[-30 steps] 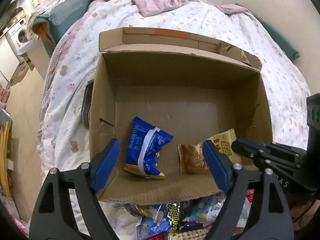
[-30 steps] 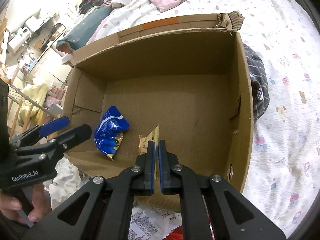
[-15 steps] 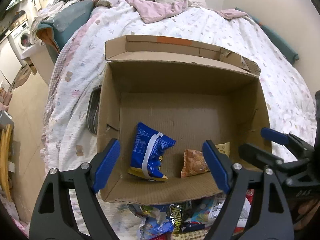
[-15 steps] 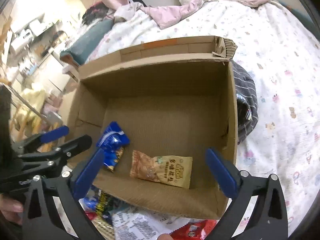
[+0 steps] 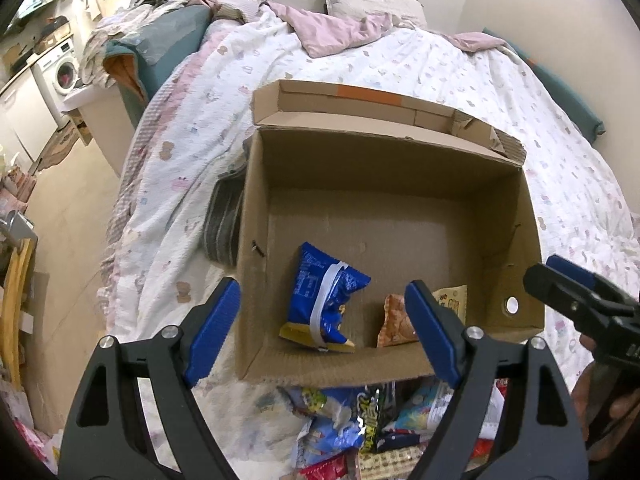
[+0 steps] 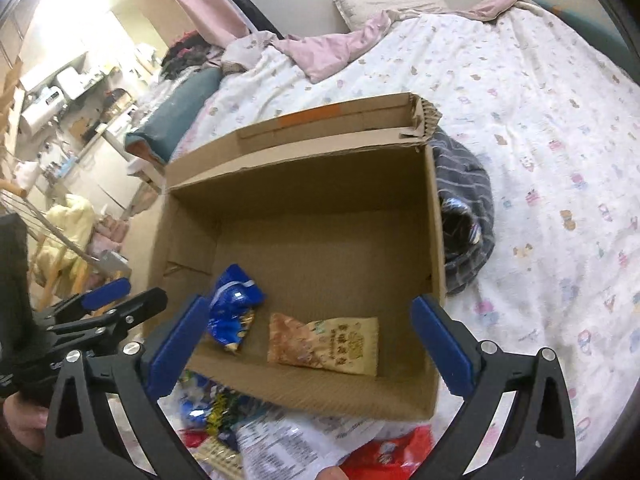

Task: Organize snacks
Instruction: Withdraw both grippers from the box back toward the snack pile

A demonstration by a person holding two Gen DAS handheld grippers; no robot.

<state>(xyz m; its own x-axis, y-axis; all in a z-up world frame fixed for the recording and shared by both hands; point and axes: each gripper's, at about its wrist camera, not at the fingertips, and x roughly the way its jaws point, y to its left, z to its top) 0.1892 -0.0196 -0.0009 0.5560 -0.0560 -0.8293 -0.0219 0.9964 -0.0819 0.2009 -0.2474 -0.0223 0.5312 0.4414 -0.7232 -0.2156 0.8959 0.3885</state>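
Left tool (image 5: 320,336): jaws spread wide, nothing between them, held above the near wall of the cardboard box (image 5: 400,148). Its blue pads (image 5: 212,332) straddle the box's near-left part; the right pad covers part of the tan snack packet (image 5: 394,320), so only the packet's orange end and a pale corner at 3 o'clock of the pad show in the left wrist view.

Right tool (image 6: 308,340): jaws also spread wide, empty, above the same near wall. Seen from the left wrist view it enters at 3 o'clock, body cut off by the frame edge.

Inside the box, on the floor near the front wall: blue snack bag (image 5: 324,300), crumpled, white strip across it, yellow lower edge; fine print on its back too small to read. Just beside it, at its 3 o'clock, the tan snack packet (image 6: 324,344) lies flat; printed characters on its pale half not legible.

At 6 o'clock, outside the box on the bed (image 5: 440,68), a pile of loose snack packets (image 5: 360,424), partly hidden by both tools and cut off by the frame; yellow lettering on one dark wrapper cannot be made out
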